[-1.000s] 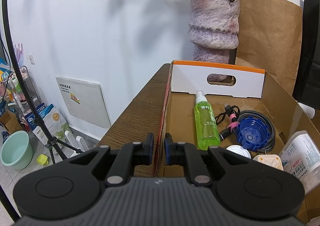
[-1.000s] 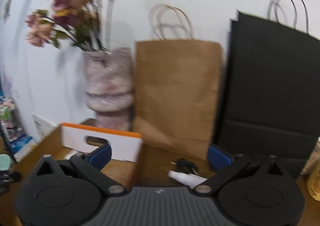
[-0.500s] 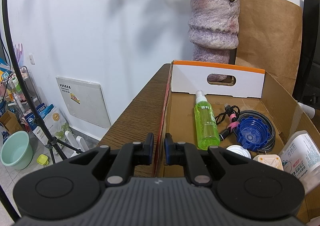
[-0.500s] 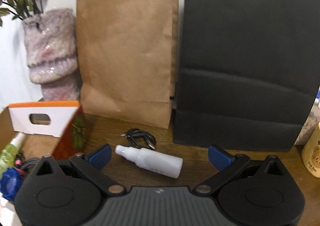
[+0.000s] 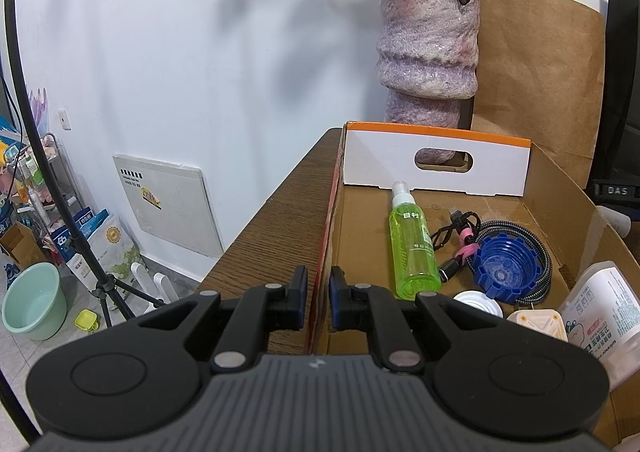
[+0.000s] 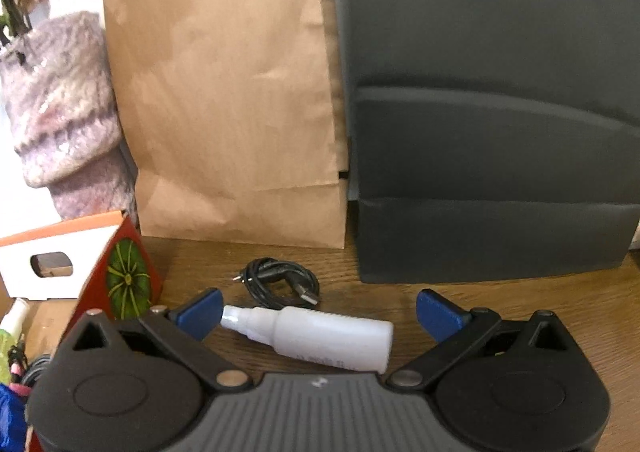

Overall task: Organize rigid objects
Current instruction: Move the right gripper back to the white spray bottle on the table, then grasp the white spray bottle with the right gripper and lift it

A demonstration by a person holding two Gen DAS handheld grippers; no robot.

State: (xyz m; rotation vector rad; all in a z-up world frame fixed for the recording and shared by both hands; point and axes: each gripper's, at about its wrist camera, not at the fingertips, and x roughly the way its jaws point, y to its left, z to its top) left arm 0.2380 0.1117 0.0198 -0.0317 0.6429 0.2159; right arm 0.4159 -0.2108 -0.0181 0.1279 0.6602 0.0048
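An open cardboard box (image 5: pixel 436 167) sits on the wooden table. In it lie a green spray bottle (image 5: pixel 412 248), a blue cap (image 5: pixel 500 272), a braided cable (image 5: pixel 540 252), a white lid (image 5: pixel 478 302) and a pouch (image 5: pixel 600 308). My left gripper (image 5: pixel 318 300) is shut on the box's left wall. In the right wrist view a white bottle (image 6: pixel 320 340) lies on its side on the table, nozzle to the left. My right gripper (image 6: pixel 320 312) stands open just above it, one finger off each end. A coiled black cable (image 6: pixel 280 282) lies just behind the bottle.
A brown paper bag (image 6: pixel 232 111) and a black bag (image 6: pixel 492 131) stand against the wall behind the bottle. A mottled vase (image 5: pixel 428 51) with flowers stands behind the box. The table's left edge drops to a floor with a tripod (image 5: pixel 80 236) and a green basin (image 5: pixel 34 302).
My right gripper has swung right and sunk toward the table, so the white bottle now lies between its open fingers. The left gripper has kept still on the box wall.
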